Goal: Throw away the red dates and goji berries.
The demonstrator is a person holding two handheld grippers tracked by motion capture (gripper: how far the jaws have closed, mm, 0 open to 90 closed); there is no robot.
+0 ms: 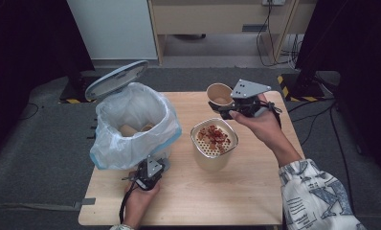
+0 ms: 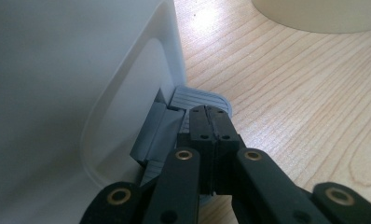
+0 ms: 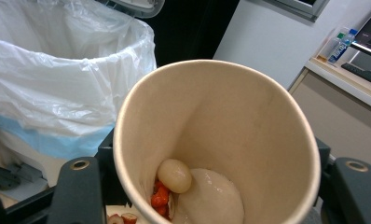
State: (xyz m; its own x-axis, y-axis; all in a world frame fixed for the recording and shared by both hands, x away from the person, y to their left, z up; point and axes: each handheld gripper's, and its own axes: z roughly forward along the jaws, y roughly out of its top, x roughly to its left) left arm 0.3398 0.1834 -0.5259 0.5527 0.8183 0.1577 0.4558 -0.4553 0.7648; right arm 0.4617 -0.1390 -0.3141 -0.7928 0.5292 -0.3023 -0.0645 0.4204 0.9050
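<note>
Tan paper cup (image 1: 219,94) tilted above worktop's far side, holding pale round lumps and red bits. Bin's grey pedal (image 2: 200,97) sits low at the bin base.

Lined bin (image 1: 131,122) at table's (image 1: 255,191) left, strainer pot (image 1: 213,143) right of it, paper cup (image 1: 219,95) apparently behind pot

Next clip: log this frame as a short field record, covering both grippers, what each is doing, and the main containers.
left gripper: shut, jaws pressing down on the bin's grey pedal
bin: white liner, lid up, paper cups inside
right gripper: shut on paper cup, held tilted above the table
cup contents: pale lumps and red bits at the bottom
strainer container: beside the bin, red scraps on its perforated top
</note>
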